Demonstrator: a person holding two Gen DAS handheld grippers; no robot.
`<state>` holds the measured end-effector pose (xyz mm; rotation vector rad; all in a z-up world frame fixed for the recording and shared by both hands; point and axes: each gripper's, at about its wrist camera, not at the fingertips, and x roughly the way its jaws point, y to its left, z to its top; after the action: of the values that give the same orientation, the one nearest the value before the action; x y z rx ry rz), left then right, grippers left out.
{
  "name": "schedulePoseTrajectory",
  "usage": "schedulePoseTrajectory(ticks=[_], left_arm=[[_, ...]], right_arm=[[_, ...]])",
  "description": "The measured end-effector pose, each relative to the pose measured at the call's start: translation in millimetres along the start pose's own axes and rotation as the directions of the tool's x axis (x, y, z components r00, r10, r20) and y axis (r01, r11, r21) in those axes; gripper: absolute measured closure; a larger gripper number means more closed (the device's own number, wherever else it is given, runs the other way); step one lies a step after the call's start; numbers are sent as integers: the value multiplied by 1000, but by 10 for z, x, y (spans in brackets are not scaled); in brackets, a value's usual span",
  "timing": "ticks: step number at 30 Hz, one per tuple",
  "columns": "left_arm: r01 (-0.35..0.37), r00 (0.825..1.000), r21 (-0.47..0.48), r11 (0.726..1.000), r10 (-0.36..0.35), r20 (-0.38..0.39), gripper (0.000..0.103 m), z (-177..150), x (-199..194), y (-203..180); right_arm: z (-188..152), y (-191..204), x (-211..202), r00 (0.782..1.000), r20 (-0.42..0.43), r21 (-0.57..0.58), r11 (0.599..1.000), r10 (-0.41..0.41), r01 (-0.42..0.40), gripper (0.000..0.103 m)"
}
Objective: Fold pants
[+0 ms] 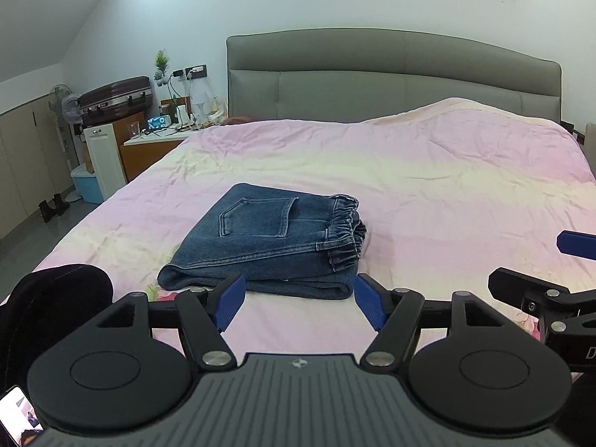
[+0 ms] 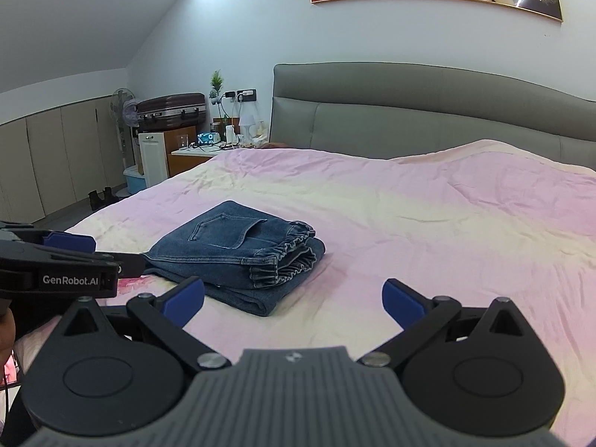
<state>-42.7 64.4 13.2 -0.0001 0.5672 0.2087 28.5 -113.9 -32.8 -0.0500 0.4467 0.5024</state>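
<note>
Both grippers' jaws wide apart, empty; folded pants just ahead on bed.

Left gripper and right gripper both spread wide, empty.

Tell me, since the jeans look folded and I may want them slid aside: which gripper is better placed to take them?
Left, probably. The left gripper is open, and the jeans lie straight ahead of its jaws. The right gripper is open too, but the jeans sit off to its left.
</note>
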Motion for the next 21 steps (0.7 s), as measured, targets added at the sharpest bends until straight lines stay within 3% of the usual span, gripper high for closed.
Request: schedulePoseTrajectory(ticks=[21], left_arm=[[6,1000,5,1000,-6,-5,23,33,-10,-19]], right_arm=[[4,16,-19,1000,9,-9,1000,-3,4,5]])
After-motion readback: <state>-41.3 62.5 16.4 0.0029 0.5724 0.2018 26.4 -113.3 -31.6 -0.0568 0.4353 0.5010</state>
